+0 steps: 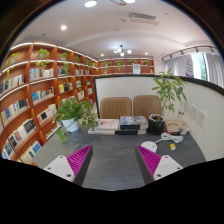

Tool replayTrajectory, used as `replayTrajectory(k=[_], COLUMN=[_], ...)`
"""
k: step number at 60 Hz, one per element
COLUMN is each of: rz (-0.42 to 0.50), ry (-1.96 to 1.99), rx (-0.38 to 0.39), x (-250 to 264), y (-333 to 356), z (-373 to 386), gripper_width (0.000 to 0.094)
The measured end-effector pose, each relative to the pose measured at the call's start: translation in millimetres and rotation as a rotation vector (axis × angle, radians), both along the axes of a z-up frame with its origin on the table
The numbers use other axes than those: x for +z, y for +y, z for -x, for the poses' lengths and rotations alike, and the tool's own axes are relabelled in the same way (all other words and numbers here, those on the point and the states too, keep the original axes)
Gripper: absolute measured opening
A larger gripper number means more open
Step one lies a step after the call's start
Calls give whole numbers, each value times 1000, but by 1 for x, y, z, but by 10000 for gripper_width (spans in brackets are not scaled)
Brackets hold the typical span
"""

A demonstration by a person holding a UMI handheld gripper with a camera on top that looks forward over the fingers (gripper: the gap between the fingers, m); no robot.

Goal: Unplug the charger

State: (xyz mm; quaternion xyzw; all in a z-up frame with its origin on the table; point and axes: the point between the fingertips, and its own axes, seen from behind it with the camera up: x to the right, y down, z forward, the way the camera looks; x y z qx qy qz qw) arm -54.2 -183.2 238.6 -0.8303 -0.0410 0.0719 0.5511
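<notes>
My gripper (115, 158) is open, its magenta pads (80, 158) wide apart with only bare dark grey table top (112, 150) between them. Just beyond the right finger, small white objects (170, 146) with a thin cable lie on the table near the pot of a tall plant. They may be the charger and its socket, but they are too small to tell. Nothing is held.
A leafy potted plant (68, 112) stands ahead on the left. Flat boxes (105, 126) sit at the table's far middle, with two brown chairs (116, 105) behind. A tall plant (168, 95) stands far right. Bookshelves (30, 95) line the left wall.
</notes>
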Motion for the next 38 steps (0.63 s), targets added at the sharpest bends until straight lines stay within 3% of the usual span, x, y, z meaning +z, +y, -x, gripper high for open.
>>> replayTrajectory(k=[14,38], rz=[40,105], ry=[-9,-32], rx=[4,-52], x=[-17,-46], y=[-12,-11], z=[3,-23], gripper_width=[853,854])
